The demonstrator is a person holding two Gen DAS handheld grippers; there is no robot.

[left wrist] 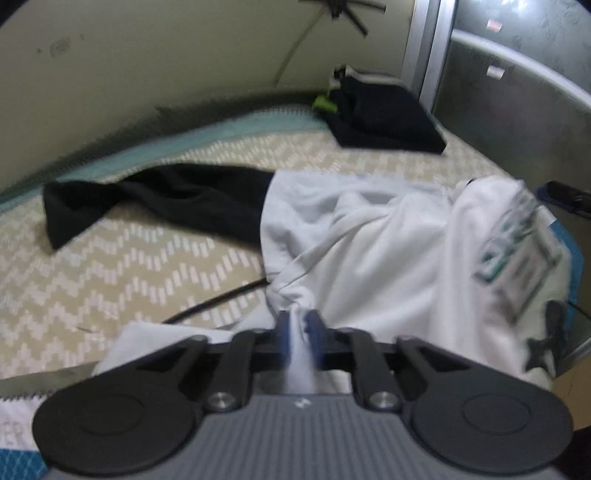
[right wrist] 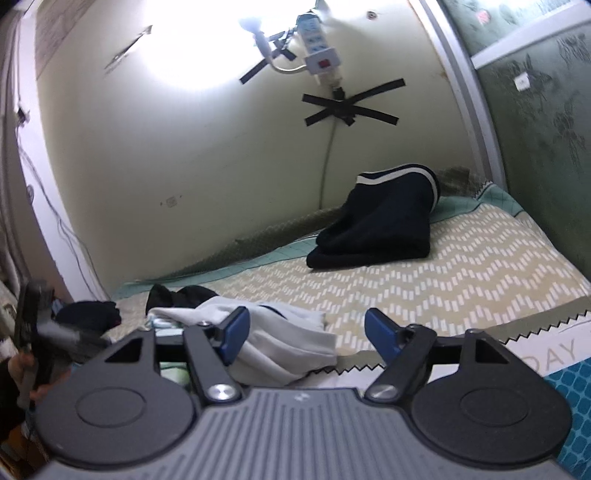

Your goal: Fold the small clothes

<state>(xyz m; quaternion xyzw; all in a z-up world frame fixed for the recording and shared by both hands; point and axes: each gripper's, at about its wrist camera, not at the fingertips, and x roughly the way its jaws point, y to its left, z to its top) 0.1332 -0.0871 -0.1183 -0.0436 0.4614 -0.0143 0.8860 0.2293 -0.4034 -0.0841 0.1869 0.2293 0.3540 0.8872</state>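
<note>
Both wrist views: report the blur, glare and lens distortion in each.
Left wrist view: motion-smeared, worst on the white garment and its printed patch; dim, no glare; the wall edge bows. Right wrist view: sharper; the lamp blows out the upper wall; fisheye curves the bed cover and door frame.

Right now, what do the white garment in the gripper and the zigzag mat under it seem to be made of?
The white garment looks like soft, matte knit fabric, perhaps cotton jersey: it bunches into loose folds where the left gripper pinches it. The zigzag mat looks like a woven or quilted textile with a flat, dull finish; its surface lies smooth, but the blur leaves the fibre open.
</note>
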